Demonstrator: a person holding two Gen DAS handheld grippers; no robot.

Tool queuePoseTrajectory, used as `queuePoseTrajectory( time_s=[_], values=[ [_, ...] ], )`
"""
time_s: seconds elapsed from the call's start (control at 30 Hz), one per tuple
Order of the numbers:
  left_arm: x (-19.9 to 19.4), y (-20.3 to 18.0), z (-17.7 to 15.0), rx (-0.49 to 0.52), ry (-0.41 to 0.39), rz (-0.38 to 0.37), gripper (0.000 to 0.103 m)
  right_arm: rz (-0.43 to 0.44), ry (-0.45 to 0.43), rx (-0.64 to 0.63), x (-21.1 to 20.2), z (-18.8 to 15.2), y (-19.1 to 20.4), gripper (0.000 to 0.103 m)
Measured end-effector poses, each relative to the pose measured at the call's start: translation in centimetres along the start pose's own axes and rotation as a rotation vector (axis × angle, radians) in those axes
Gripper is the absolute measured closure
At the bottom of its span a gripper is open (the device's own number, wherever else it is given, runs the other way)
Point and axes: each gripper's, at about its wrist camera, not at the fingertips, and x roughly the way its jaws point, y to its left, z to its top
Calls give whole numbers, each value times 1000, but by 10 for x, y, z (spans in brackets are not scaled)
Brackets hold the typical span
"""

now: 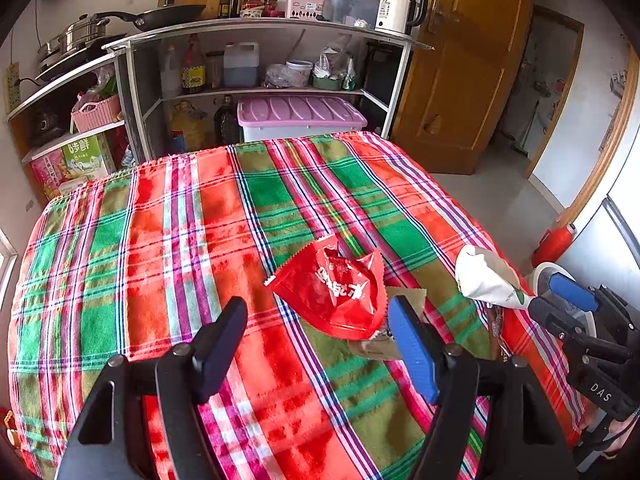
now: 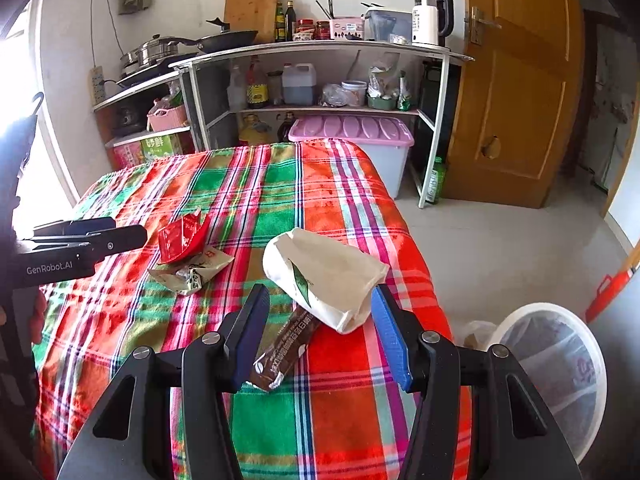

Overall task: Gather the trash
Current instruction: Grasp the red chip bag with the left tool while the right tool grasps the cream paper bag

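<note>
A: Both tongs are wide and hold nothing. The left tongs [image 1: 318,350] hang over the red wrapper [image 1: 334,290] on the worktop [image 1: 120,240].

B: The right tongs [image 2: 320,332] point at the white bag [image 2: 328,276]. The bin [image 2: 560,364] waits at four o'clock.

A: A thin wrapper may slip out if pinched by its edge.

B: And the brown wrapper [image 2: 286,350] lies under the bag, so it might get dragged off.

Black tongs [image 1: 318,350], blue pads [image 1: 412,350]

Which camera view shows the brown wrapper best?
The right wrist view: the brown wrapper lies whole between the open jaws, partly under the white bag. The left wrist view shows only a brown sliver at the table edge.
</note>
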Motion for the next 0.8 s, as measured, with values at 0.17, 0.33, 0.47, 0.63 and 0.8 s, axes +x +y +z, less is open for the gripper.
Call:
queuePoseTrajectory(
  time_s=[0.17,0.33,0.47,0.63,0.8],
  values=[
    [19,10,7,-22,41,-18,28,15,49,-50,22,6,5,49],
    [38,5,10,-3,85,-39,28,-3,82,-95,38,5,9,49],
    [49,3,10,3,101,-28,28,-21,101,-101,46,5,8,49],
    [56,3,13,-4,99,-24,28,-29,106,-98,51,7,6,49],
    [62,2,15,-5,105,-44,28,-15,112,-85,55,4,6,51]
  ],
)
